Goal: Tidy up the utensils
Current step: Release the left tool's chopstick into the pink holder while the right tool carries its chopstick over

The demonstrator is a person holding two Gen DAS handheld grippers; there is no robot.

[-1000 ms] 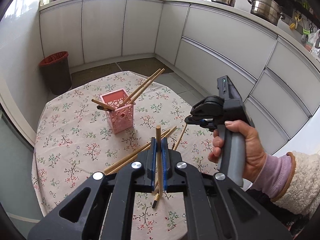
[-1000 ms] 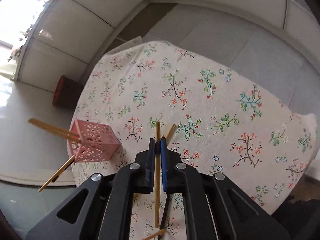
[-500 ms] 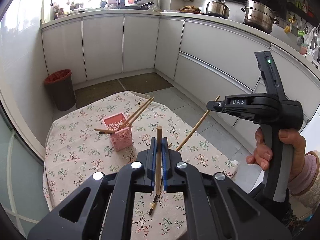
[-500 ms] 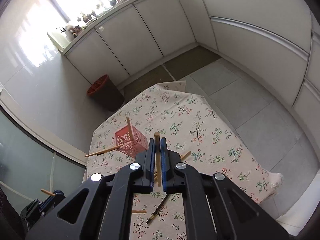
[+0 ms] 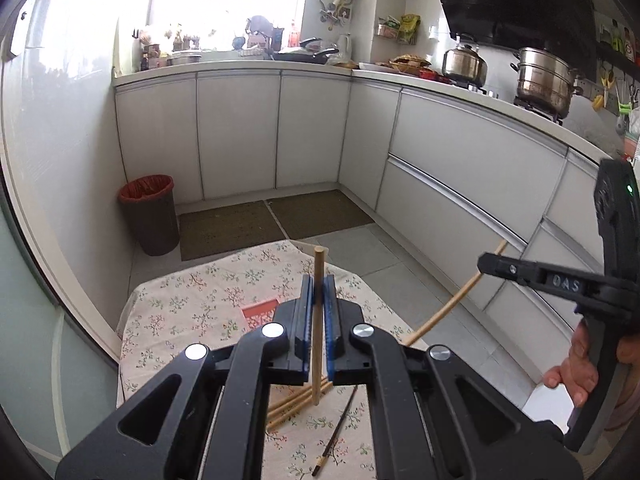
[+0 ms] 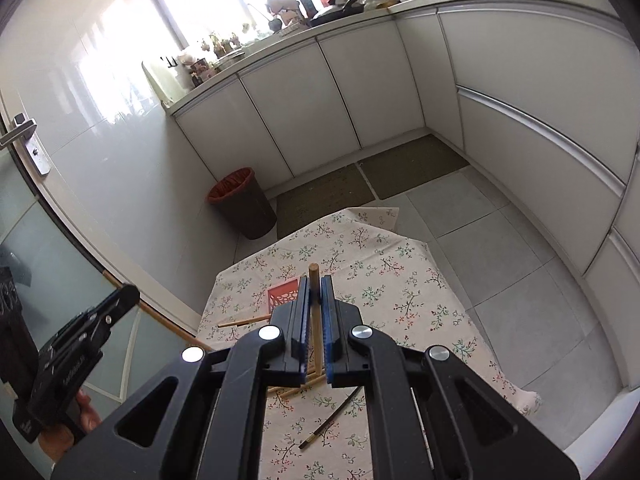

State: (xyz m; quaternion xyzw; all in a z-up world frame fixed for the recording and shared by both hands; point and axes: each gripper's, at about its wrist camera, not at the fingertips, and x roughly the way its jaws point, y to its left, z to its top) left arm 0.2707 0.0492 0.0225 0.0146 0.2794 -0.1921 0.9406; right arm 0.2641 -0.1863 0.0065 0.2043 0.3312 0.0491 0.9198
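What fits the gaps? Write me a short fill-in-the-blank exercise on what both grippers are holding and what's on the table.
1. The left gripper is shut on a single wooden ____.
2. The right gripper is ____ on a chopstick too.
3. The holder on the floral tablecloth is ____ in colour.
4. The dark chopstick lies ____ on the tablecloth.

Missing words: chopstick; shut; pink; flat

Loose wooden chopsticks (image 5: 298,402) and 1 dark chopstick (image 6: 332,420) clutter the near floral-clothed desk (image 6: 400,280); its far half lies open beyond the pink lattice holder (image 6: 282,294).
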